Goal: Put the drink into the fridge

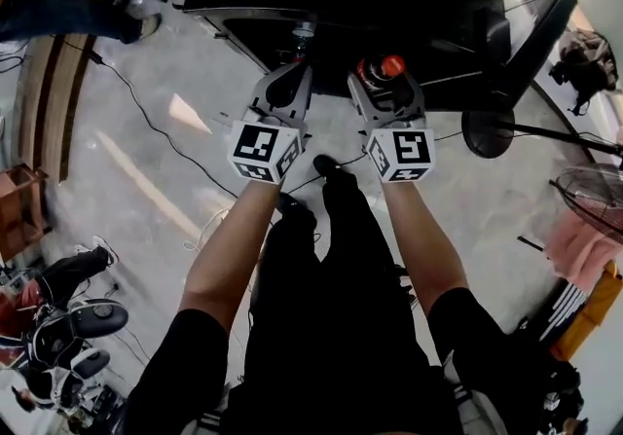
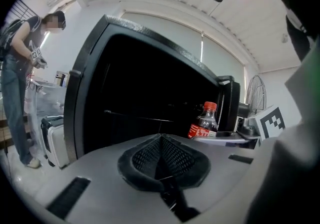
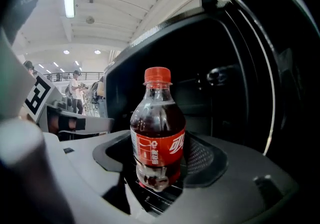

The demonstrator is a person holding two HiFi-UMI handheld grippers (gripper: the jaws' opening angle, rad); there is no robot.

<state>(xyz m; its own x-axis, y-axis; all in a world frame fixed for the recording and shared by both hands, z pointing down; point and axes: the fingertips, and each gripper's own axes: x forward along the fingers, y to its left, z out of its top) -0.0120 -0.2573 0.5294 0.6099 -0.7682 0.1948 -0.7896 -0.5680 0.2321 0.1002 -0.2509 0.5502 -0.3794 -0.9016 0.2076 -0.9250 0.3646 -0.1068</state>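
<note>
The right gripper [image 3: 157, 170] is clasping the upright drink [image 3: 157, 138], facing the open fridge [image 3: 220, 82] just beyond, while the left gripper [image 2: 162, 160] is idling clenched, empty.

Both forearms bare, reaching forward side by side, left forearm [image 1: 230, 240] and right forearm [image 1: 421, 240] angling slightly inward toward the far side; black short sleeves at the near end. Left gripper [image 2: 161, 155] level with the right, just beside it, marker cube [image 1: 264, 152] at the wrist; its jaws pressed together with nothing between them. Right gripper [image 1: 387, 81] with its own marker cube [image 1: 401, 154]; jaws clamped on the lower body of an upright drink bottle [image 3: 158, 133], red cap up.
</note>
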